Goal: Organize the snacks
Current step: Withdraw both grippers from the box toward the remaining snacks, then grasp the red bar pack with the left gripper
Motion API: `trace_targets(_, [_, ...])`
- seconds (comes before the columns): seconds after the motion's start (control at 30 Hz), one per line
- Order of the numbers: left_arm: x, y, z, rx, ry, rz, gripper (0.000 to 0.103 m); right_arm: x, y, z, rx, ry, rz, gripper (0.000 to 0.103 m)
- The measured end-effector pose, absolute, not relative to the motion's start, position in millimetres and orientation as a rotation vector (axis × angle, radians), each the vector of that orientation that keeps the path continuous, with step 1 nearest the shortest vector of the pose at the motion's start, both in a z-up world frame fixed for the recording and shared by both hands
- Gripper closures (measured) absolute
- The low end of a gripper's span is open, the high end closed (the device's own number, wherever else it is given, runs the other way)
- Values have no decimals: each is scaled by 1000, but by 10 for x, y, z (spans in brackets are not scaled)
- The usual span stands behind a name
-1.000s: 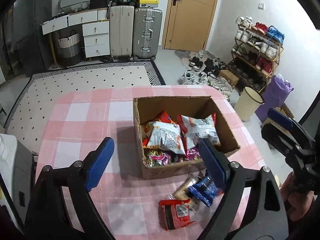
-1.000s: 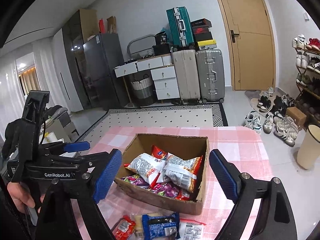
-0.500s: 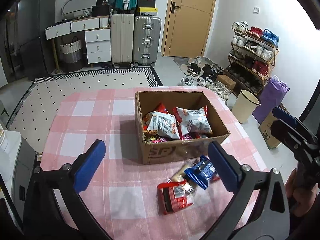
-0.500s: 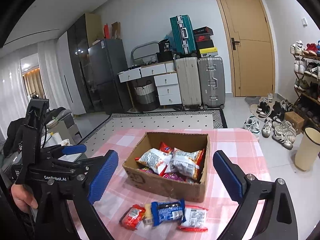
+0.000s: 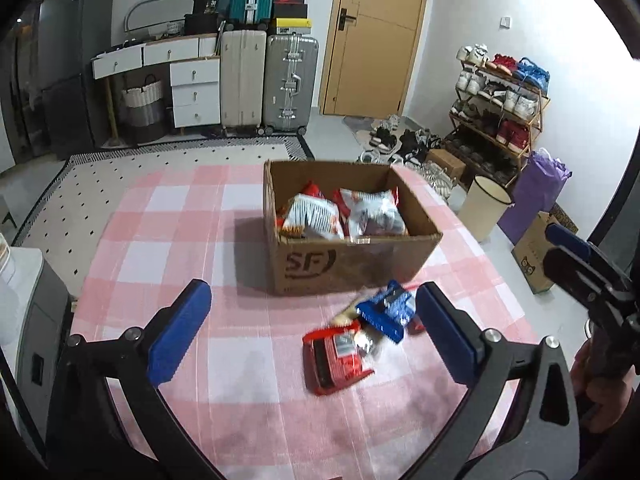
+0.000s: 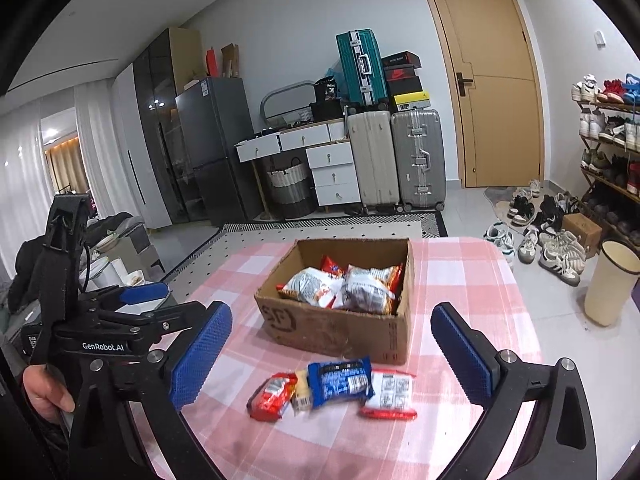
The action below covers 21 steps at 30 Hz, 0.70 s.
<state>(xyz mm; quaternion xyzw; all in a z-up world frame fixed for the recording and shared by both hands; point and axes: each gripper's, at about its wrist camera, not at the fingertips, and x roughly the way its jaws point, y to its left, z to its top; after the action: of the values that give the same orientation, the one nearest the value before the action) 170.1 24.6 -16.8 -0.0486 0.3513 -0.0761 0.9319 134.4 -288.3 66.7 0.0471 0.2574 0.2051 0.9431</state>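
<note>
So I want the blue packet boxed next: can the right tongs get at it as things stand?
Probably yes: the blue packet lies on top of the loose pile, nothing covers it, and the right tongs are empty.

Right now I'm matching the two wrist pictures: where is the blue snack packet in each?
Left wrist: blue snack packet lower right of centre, beside the right blue pad.
Right wrist: blue snack packet low centre, between red packets.
Shared landmark: cardboard box just behind it.
</note>
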Motion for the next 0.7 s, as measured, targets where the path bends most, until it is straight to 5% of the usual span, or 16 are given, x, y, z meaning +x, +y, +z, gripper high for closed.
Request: trace_targets(0.7, [1819,83,-1170,-130,895,-171,1,1075,-3045,103,161,608,423,1])
